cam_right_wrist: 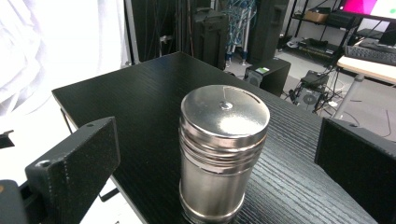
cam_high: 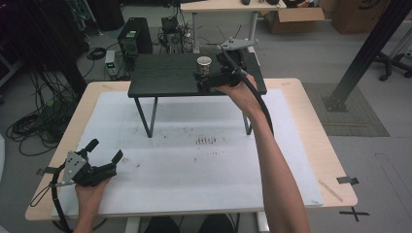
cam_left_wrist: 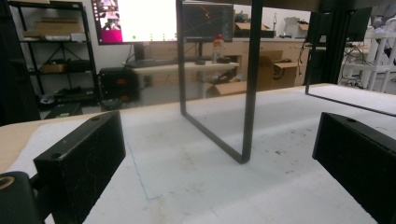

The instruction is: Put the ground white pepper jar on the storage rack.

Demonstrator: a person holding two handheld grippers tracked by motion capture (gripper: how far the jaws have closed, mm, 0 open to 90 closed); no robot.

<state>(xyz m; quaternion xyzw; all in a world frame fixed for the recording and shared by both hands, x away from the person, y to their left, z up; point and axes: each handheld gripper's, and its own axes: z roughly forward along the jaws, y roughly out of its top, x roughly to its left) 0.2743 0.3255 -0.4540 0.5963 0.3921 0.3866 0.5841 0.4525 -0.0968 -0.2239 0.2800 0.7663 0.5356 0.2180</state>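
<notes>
A shiny steel canister [cam_high: 204,63] with a flat lid stands upright near the right part of a small black raised table [cam_high: 165,75]. My right gripper [cam_high: 203,77] sits at it, held by a hand reaching from the near side. In the right gripper view the canister [cam_right_wrist: 224,149] stands between the two black jaws with a gap on each side; the right gripper [cam_right_wrist: 217,163] is open. My left gripper [cam_high: 105,150] rests low at the near left corner of the white mat [cam_high: 204,165], open with nothing between its jaws. The left gripper [cam_left_wrist: 219,158] faces a black leg frame [cam_left_wrist: 247,93] of the raised table.
The raised table stands at the far side of a wooden table [cam_high: 311,126] covered by the white mat. A black slanted post [cam_high: 364,53] rises at the right. Cables and computer boxes [cam_high: 133,36] lie on the floor beyond the far left.
</notes>
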